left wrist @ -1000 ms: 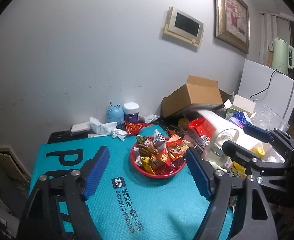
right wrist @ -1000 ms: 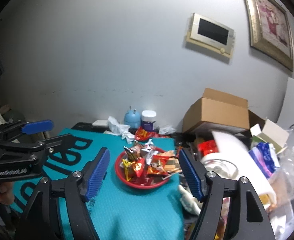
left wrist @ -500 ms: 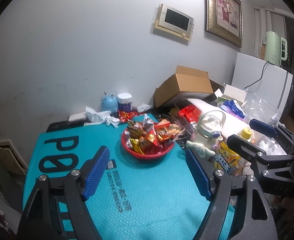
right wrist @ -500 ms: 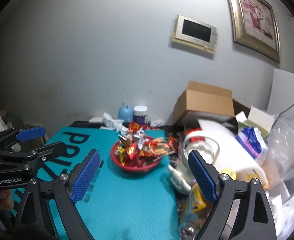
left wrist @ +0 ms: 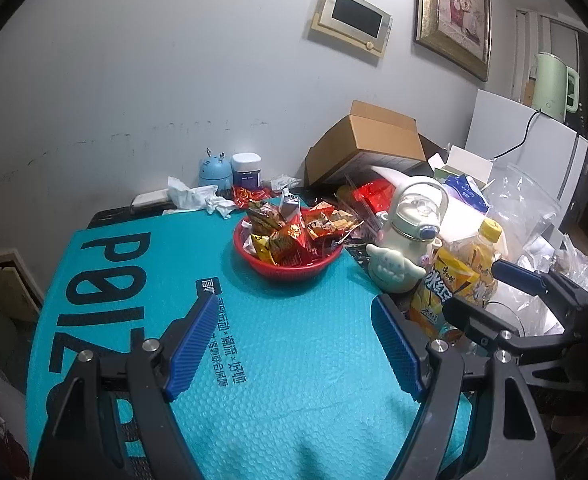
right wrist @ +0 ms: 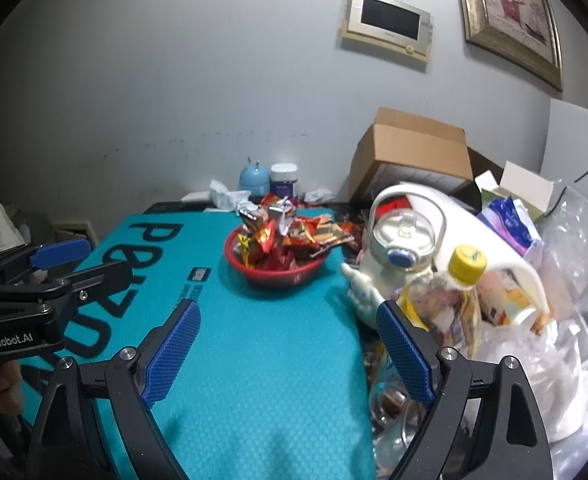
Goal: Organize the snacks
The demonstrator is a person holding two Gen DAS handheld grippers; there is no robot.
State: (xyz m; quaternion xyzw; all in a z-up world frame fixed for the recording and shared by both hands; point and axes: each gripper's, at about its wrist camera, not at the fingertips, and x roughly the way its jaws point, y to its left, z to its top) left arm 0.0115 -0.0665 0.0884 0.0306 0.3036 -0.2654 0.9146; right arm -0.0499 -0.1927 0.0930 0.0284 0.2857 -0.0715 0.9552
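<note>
A red basket [left wrist: 294,274] heaped with several wrapped snacks [left wrist: 289,232] stands on the teal mat [left wrist: 277,400] toward the far side. My left gripper [left wrist: 294,344] hangs open over bare mat, well short of the basket, with nothing between its blue pads. In the right wrist view the same basket [right wrist: 271,276] and snacks [right wrist: 289,232] lie ahead and slightly left. My right gripper [right wrist: 287,354] is open and empty, over the mat's right part. Each gripper shows in the other's view: the right gripper [left wrist: 490,294] at the right edge, the left gripper [right wrist: 79,266] at the left.
Clutter crowds the right side: a cream bottle with a handle [left wrist: 412,236], a yellow-capped drink bottle [right wrist: 460,280], clear plastic bags [right wrist: 566,264] and a cardboard box [left wrist: 374,142]. A blue gadget [left wrist: 215,172], a jar [left wrist: 246,170] and crumpled tissue [left wrist: 195,196] stand against the wall.
Both grippers have drawn back and sunk, so the basket sits farther ahead and higher in both views. The right gripper's jaws stand wider than a second ago.
</note>
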